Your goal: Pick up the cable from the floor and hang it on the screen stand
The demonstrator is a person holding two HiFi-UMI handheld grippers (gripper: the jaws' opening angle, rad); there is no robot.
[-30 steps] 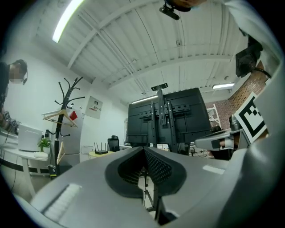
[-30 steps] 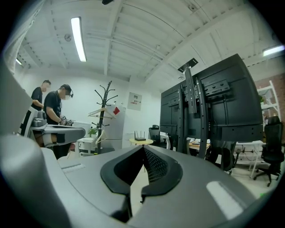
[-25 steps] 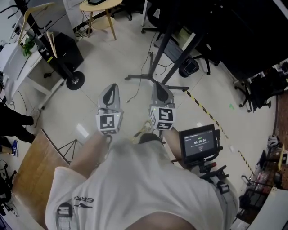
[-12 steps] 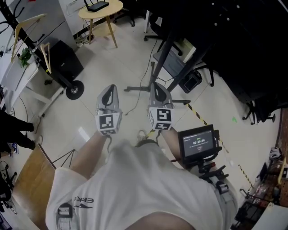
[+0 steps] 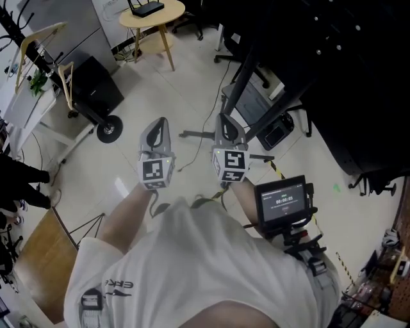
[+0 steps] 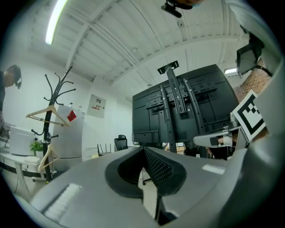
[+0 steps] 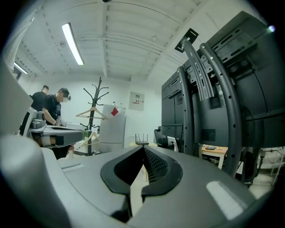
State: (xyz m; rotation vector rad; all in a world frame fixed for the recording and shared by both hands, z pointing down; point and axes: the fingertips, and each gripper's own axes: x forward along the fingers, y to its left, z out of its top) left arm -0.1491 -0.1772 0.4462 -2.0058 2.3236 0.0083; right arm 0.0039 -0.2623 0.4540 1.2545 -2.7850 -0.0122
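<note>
My left gripper (image 5: 159,122) and right gripper (image 5: 223,118) are held level side by side above the pale floor, both shut and empty. A thin dark cable (image 5: 190,157) trails on the floor between and just ahead of them, toward the base legs of the black screen stand (image 5: 246,96). The stand's posts rise to the big dark screen at the upper right. The stand and screen back (image 6: 178,111) fill the middle of the left gripper view behind the left gripper (image 6: 143,149). The stand's curved posts (image 7: 209,102) stand close on the right of the right gripper (image 7: 143,148).
A round wooden side table (image 5: 152,13) with a router stands at the back. A black wheeled case (image 5: 96,91) and a coat rack with hangers (image 5: 38,45) are at the left. Black-yellow floor tape (image 5: 275,168) runs right of the stand. A person (image 7: 55,109) stands far off.
Both grippers have moved forward together across the floor, and the stand's base and the cable lie closer under them. Both have stayed shut.
</note>
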